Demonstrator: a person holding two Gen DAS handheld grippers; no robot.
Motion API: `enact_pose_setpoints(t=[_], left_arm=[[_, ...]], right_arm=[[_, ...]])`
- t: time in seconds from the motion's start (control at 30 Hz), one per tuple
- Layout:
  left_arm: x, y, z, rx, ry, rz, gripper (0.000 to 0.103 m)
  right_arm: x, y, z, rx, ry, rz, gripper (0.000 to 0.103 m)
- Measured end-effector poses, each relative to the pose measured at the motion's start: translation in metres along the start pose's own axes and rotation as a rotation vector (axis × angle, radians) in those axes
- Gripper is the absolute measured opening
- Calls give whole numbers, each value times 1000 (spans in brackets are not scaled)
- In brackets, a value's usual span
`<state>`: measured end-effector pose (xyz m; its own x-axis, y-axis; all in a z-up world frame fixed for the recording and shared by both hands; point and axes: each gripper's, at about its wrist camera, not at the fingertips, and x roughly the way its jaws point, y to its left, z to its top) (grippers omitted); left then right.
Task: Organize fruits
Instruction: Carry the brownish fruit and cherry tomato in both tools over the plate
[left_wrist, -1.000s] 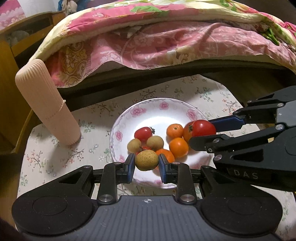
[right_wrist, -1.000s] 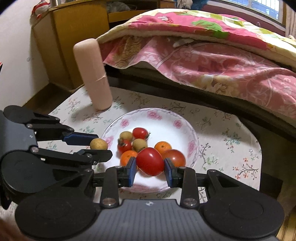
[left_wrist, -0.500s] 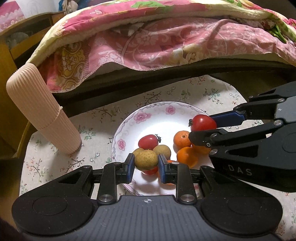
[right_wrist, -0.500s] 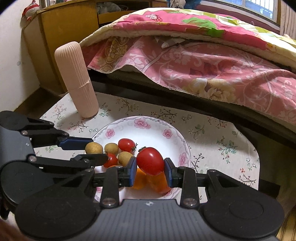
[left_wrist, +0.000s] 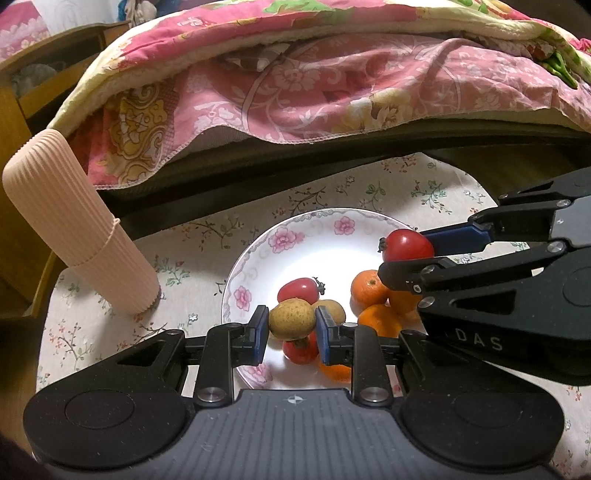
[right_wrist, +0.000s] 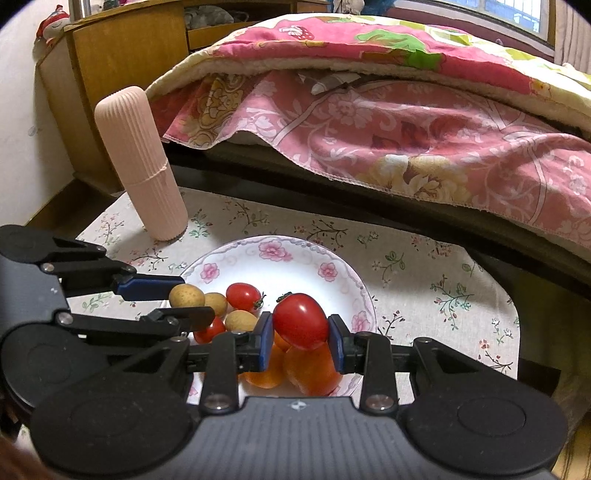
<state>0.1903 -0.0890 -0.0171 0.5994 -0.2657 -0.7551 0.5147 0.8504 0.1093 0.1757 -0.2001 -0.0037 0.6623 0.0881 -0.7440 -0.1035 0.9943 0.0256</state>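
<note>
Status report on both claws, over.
Left claw shut on yellow-brown fruit. Right claw shut on red tomato. Both over plate. Nothing blocking.

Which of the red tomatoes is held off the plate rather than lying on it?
The biggest tomato, clamped in the right tool above the oranges. The two smaller tomatoes lie on the plate.

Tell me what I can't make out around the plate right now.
- Plate near rim: cut off by the left claw body in the left wrist view, by the right claw body in the right.
- Oranges: blurred behind the held tomato, right wrist view; their number is unclear.
- Low red tomato: partly hidden by the held brown fruit, left wrist view.
</note>
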Motion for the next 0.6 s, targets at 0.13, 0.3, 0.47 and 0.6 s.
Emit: enact_pose_setpoints(t=[0.13, 0.3, 0.47, 0.6], left_arm=[[2, 1, 1, 0, 1, 0, 33], [8, 1, 4, -1, 5, 0, 33], [10, 2, 5, -3, 7, 1, 33], [13, 2, 5, -4, 9, 2, 33]], right_arm=[[2, -1, 1, 1, 0, -1, 33], [4, -2, 2, 0, 2, -1, 33], [7, -4, 3, 1, 6, -2, 33], [9, -4, 3, 6, 8, -1, 33]])
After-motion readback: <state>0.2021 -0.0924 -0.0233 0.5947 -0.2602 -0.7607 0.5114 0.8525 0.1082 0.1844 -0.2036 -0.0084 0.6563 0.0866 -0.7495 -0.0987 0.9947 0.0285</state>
